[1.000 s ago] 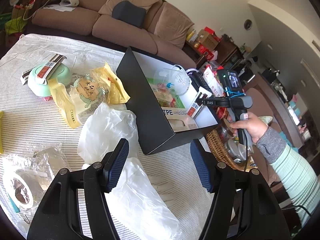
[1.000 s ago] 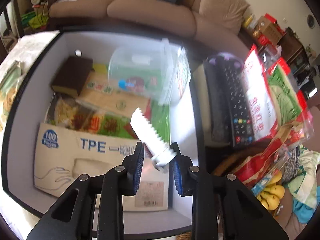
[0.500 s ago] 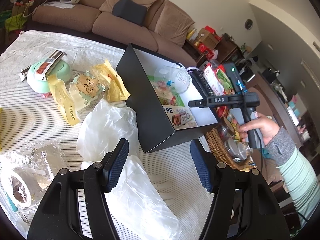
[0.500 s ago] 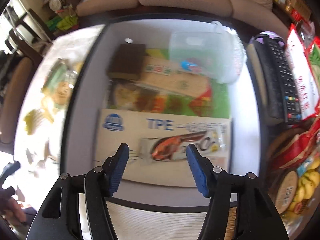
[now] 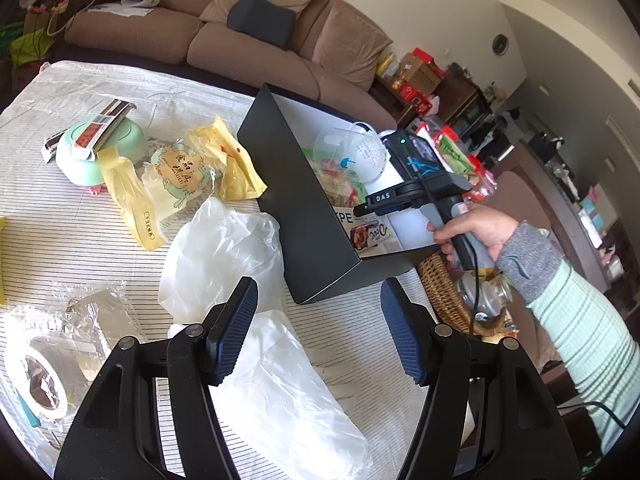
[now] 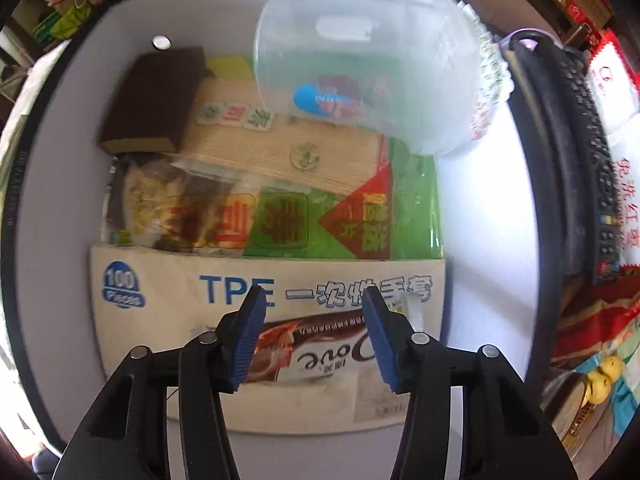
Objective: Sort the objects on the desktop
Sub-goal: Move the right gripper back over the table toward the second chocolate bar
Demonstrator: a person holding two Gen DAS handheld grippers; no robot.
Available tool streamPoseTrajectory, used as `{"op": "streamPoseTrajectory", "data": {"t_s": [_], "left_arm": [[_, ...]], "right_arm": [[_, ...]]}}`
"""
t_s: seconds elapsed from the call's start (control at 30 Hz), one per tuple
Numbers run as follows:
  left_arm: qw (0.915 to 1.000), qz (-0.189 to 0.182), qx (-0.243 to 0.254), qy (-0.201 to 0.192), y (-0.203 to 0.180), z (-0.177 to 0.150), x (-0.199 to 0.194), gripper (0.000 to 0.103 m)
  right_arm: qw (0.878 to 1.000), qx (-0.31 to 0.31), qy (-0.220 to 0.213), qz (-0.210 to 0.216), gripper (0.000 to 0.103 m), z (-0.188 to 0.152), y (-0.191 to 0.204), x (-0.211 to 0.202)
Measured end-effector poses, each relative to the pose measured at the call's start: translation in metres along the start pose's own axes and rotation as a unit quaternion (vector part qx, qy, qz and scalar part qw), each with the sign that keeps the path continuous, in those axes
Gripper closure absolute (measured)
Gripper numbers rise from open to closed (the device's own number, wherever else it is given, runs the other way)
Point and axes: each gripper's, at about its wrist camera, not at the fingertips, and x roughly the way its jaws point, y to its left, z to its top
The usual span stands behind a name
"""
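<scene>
— What does the left wrist view show?
— The left tongs [image 5: 316,330] hang apart and empty above a white plastic bag [image 5: 224,256] on the striped worktop [image 5: 52,216], beside the black box [image 5: 308,216].
— And the right wrist view?
— The right tongs [image 6: 314,340] have just been narrowing, still gaping, gripping nothing; the chocolate bar [image 6: 316,354] lies below on the glove carton [image 6: 168,300] inside the box.

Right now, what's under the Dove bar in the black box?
The Dove bar lies on the TPE glove box, which sits on the floor of the black box. Whatever is beneath the glove box is covered. The right tongs hover open above the bar.
</scene>
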Motion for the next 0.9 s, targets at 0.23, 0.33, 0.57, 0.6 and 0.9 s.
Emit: {"op": "streamPoseTrajectory", "data": {"t_s": [0.23,0.33,0.57,0.6,0.9], "left_arm": [[1.0,0.0,-0.005,0.003,0.004,0.0,0.002,0.042],[1.0,-0.002,-0.002,0.006,0.002,-0.002,0.004,0.042],[1.0,-0.003,0.002,0.0,0.0,-0.001,0.001,0.036],[1.0,0.0,0.002,-0.003,0.002,0.0,-0.002,0.036],[0.9936,0.085,-0.032,-0.068,0.058,0.024,-0.062,0.002]], "right_arm": [[0.998,0.001,0.056,-0.003,0.051,-0.008,-0.009,0.004],[0.998,0.007,0.064,0.009,0.051,-0.013,-0.016,-0.001],[1.0,0.021,0.005,0.015,0.051,-0.014,-0.017,-0.034],[0.999,0.027,-0.018,0.032,0.051,-0.013,-0.014,-0.046],[0.966,-0.012,-0.175,0.189,0.038,-0.023,0.08,-0.156]]}}
